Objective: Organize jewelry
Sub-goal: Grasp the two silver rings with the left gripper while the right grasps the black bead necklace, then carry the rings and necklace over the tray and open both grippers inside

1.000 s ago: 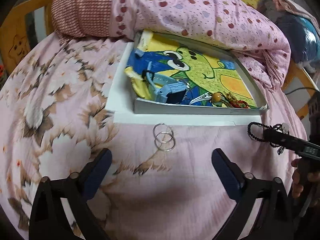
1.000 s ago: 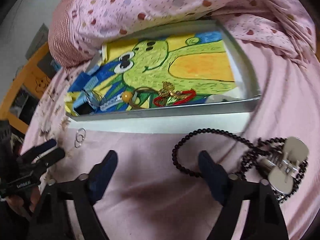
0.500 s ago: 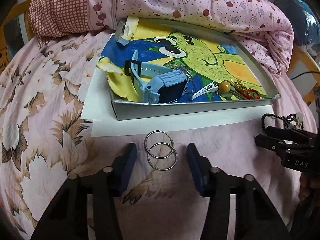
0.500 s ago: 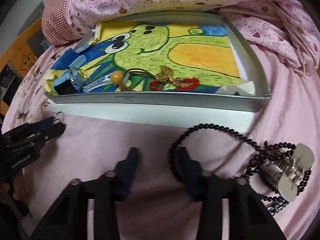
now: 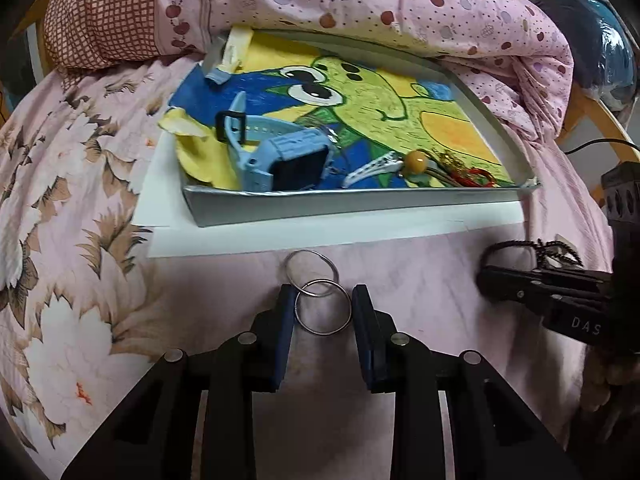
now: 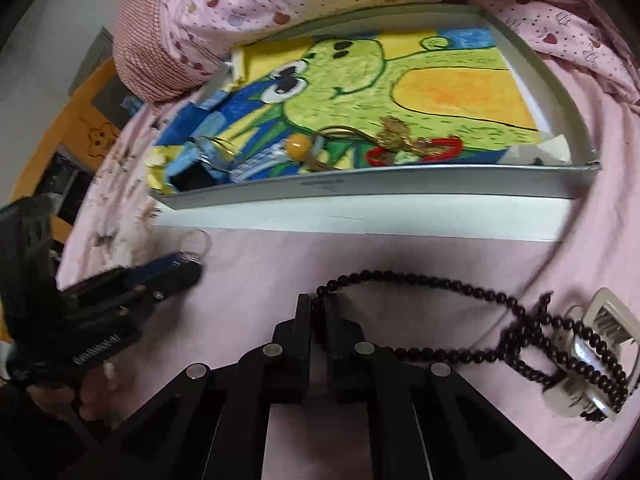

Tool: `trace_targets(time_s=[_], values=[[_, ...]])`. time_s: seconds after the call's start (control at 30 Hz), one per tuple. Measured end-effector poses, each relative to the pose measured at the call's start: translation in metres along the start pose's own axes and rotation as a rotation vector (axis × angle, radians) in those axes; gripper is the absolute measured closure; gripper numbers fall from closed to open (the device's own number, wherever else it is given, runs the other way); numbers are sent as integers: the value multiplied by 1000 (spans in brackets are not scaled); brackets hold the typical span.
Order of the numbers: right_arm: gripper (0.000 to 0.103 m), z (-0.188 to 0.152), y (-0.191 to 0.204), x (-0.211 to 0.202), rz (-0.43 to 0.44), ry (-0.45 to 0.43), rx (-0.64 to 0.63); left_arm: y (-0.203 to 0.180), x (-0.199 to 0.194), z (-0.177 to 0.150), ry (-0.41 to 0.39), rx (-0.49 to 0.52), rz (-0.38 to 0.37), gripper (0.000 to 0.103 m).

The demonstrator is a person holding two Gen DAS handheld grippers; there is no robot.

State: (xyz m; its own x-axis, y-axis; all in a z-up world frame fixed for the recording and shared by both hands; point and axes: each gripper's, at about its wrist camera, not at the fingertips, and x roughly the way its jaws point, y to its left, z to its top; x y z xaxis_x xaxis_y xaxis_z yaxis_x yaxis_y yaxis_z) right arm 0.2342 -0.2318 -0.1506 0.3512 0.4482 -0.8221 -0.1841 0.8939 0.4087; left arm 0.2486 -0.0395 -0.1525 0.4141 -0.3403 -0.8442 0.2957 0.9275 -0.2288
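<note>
Two linked silver hoops point(image 5: 318, 298) lie on the pink bedsheet before a shallow grey tray point(image 5: 360, 202) lined with a frog drawing. My left gripper point(image 5: 323, 304) straddles the nearer hoop, its jaws narrowed around it with a small gap on each side. My right gripper point(image 6: 318, 310) is shut on a black bead necklace point(image 6: 440, 282), whose far end tangles around a silver hair claw point(image 6: 596, 354). The tray holds a blue watch point(image 5: 280, 156), a white hair clip point(image 5: 372, 168), an amber bead point(image 5: 416, 160) and a red bracelet point(image 6: 416, 152).
A pink spotted duvet point(image 5: 360, 0) is bunched behind the tray, with a checked pillow point(image 5: 104, 20) at the back left. White paper point(image 5: 320, 232) sticks out under the tray. A yellow chair point(image 6: 80, 128) stands beyond the bed's left side.
Both grippers moved forward and down and narrowed. The left one now brackets the nearer hoop. The right one closed on the bead necklace.
</note>
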Motion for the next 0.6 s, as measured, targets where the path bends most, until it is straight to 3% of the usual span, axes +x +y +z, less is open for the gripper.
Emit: trace_targets(time_s=[0.27, 0.6], values=[[97, -1, 4, -48, 140, -133, 62, -11, -12, 0, 2, -42, -57, 79], [97, -1, 9, -133, 168, -397, 72, -40, -57, 7, -110, 9, -105, 79]])
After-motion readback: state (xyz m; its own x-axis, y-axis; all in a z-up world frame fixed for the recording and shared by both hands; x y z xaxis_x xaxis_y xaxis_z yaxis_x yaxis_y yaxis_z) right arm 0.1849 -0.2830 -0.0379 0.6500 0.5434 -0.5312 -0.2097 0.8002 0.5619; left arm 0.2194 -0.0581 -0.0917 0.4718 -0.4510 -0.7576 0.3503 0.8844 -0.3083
